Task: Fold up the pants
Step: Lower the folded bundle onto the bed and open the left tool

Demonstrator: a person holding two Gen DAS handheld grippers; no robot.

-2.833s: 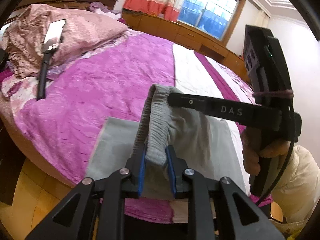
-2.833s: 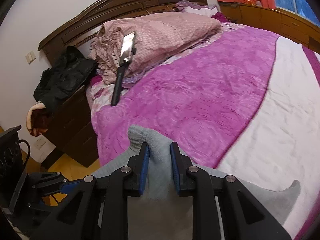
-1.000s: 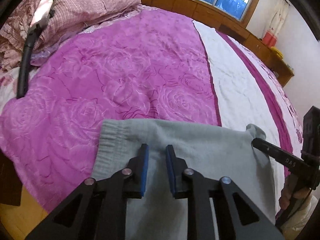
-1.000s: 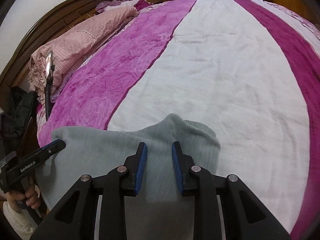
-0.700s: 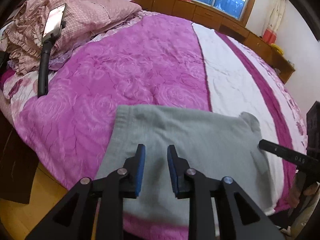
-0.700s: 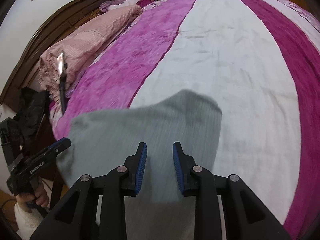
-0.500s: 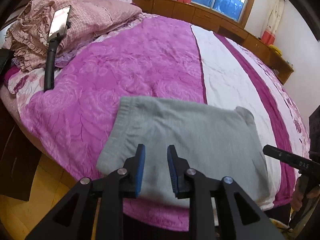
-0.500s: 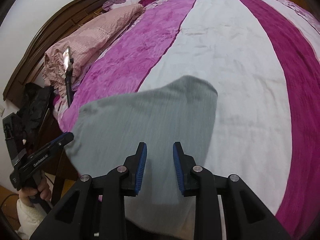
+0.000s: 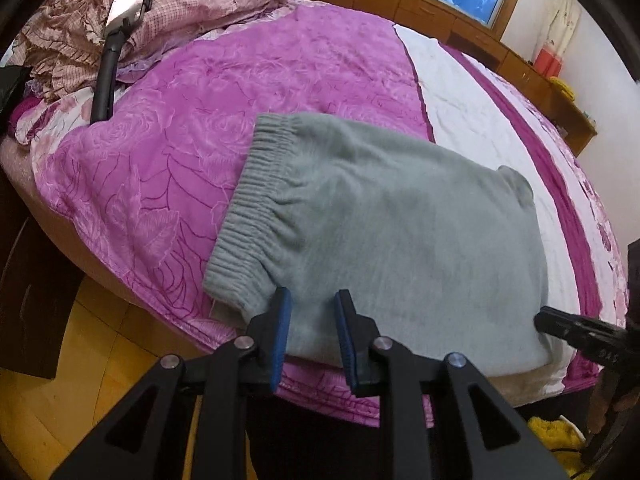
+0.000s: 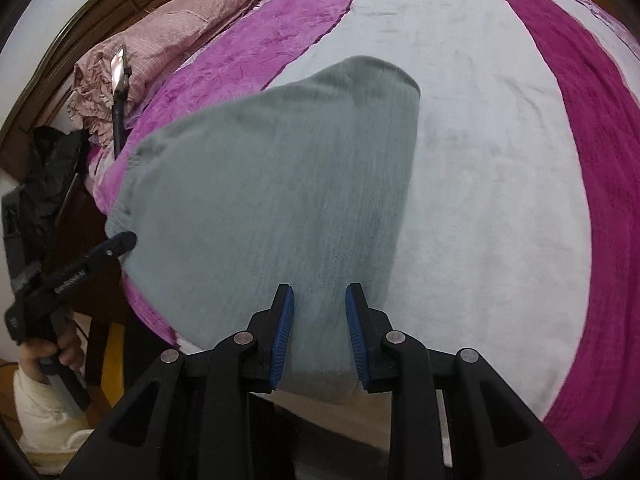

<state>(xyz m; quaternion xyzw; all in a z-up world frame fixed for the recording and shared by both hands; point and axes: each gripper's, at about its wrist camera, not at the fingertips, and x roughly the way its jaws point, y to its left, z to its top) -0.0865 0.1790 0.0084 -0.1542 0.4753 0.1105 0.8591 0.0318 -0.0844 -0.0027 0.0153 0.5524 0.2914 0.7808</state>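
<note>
Grey pants point(image 9: 392, 232) lie folded in a flat rectangle at the near edge of the bed, ribbed waistband on the left. My left gripper point(image 9: 310, 322) is open and empty, hovering just off the near edge of the pants near the waistband corner. In the right wrist view the pants point(image 10: 280, 208) lie across the white stripe. My right gripper point(image 10: 319, 326) is open and empty over their near right edge. The other gripper's tip shows in each view, at the right in the left wrist view point(image 9: 580, 334) and at the left in the right wrist view point(image 10: 76, 272).
The bed has a purple rose-pattern cover point(image 9: 240, 80) with a white stripe point(image 10: 480, 160). A pink pillow point(image 9: 192, 0) and a phone on a black stand point(image 9: 116, 36) lie at the head. Wooden floor point(image 9: 60, 400) lies below the bed edge, a dark nightstand point(image 10: 44, 176) at the left.
Both grippers let go of the pants and drew back toward the bed edge. The pants went from held up to lying flat and folded on the bed.
</note>
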